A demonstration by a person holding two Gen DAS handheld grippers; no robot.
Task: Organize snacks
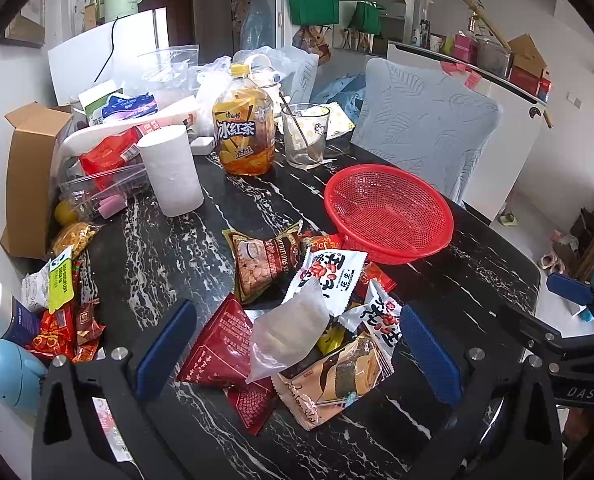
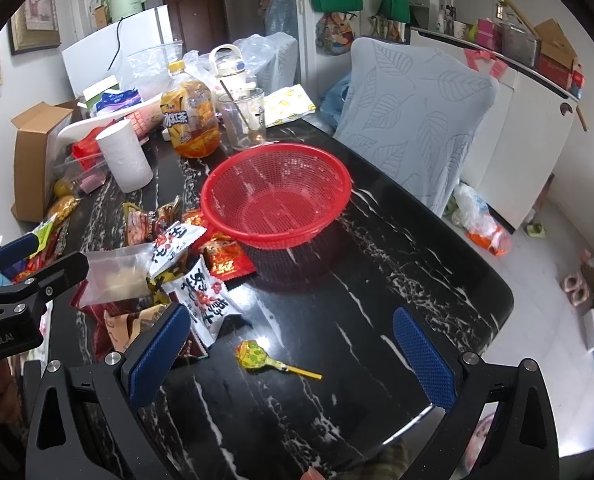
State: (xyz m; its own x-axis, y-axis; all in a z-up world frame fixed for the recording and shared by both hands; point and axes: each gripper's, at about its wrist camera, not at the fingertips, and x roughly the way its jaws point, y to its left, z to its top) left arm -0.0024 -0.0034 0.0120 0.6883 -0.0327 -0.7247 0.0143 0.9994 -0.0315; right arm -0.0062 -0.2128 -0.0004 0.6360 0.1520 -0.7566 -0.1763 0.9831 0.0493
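black marble table (image 2: 377, 264) | red basket (image 2: 277, 196) | snack packets (image 1: 297, 320) | lollipop (image 2: 253, 356)

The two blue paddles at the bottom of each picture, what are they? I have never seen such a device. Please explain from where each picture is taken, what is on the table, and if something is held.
They are the fingers of hand-held grippers; a person carries one in each hand, with a camera looking forward along the fingers. One picture is from the left gripper, the other from the right gripper. Both are open and hold nothing. On the black marble table lie a pile of snack packets, an empty red basket and a lollipop, which lies between the right gripper's fingers.
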